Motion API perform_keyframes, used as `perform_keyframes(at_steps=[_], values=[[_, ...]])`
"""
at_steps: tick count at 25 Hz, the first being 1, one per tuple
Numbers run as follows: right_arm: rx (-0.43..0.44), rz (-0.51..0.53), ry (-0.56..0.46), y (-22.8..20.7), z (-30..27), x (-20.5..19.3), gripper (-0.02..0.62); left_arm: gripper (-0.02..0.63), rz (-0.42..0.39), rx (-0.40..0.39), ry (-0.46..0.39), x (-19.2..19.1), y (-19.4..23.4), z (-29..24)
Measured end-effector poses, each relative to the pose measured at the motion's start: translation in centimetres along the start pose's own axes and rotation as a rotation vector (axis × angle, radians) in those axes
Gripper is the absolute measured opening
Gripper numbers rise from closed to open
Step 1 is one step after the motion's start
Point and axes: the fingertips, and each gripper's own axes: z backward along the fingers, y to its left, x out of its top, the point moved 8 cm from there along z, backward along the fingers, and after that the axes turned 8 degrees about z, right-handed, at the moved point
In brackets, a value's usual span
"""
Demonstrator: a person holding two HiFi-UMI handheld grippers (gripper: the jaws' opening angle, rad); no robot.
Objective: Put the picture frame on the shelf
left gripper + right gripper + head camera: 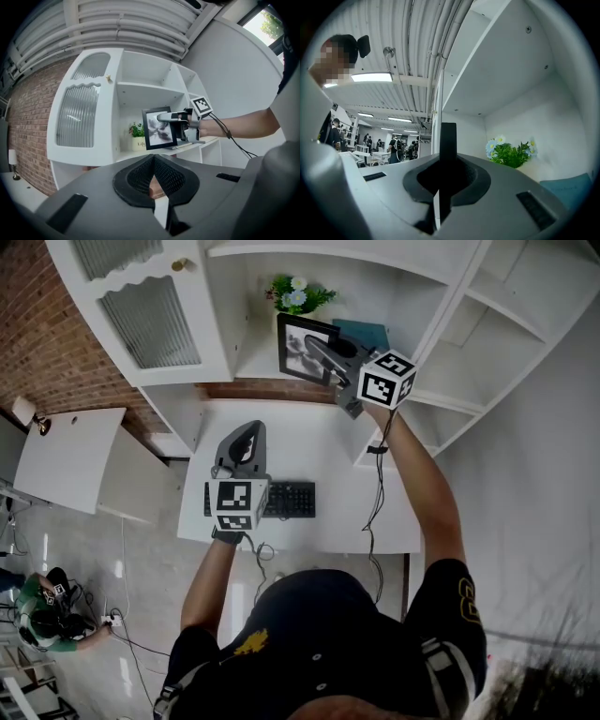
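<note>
- Frame first: the black-rimmed rectangular picture frame with a grey-and-white print [300,345] stands upright in the open compartment of the white shelf unit [251,371]. It is just beside a small pot of blue and white flowers [295,296], with a teal flat thing [367,332] behind it
- From the left gripper view its lower edge looks level with the shelf board, but I cannot tell whether it has touched down
- The right gripper [323,357] is clamped on the frame near its upper corner. In its own view the jaws are drawn almost together, with the thin dark rim running edge-on between them
- The left gripper [246,432] hangs over the white tabletop [319,442] above a black keyboard [289,499]. Its jaws are closed tip to tip with nothing in them
- Handling, as I judge it: the frame is stiff, flat and probably light, so 1 gripper carries it without strain. A glazed front would be smooth and breakable, so the rim is the safer place to pinch
- Held at 1 point near a corner, the thin panel could swing about the pads, and a grip closer to the middle of the top edge would steady it
- It needs its base flat on the board, and a prop or a lean against the back wall, before letting go; otherwise it may tip forward off the shelf or knock the flowers
</note>
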Motion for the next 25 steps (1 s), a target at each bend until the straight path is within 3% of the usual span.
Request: perform_keyframes(at_steps=[25], values=[[0.107, -0.075, 0.034, -6.1, -5.2, -2.3, 0.014, 0.018, 0.026, -0.004, 0.038, -0.8, 0.3, -0.4]])
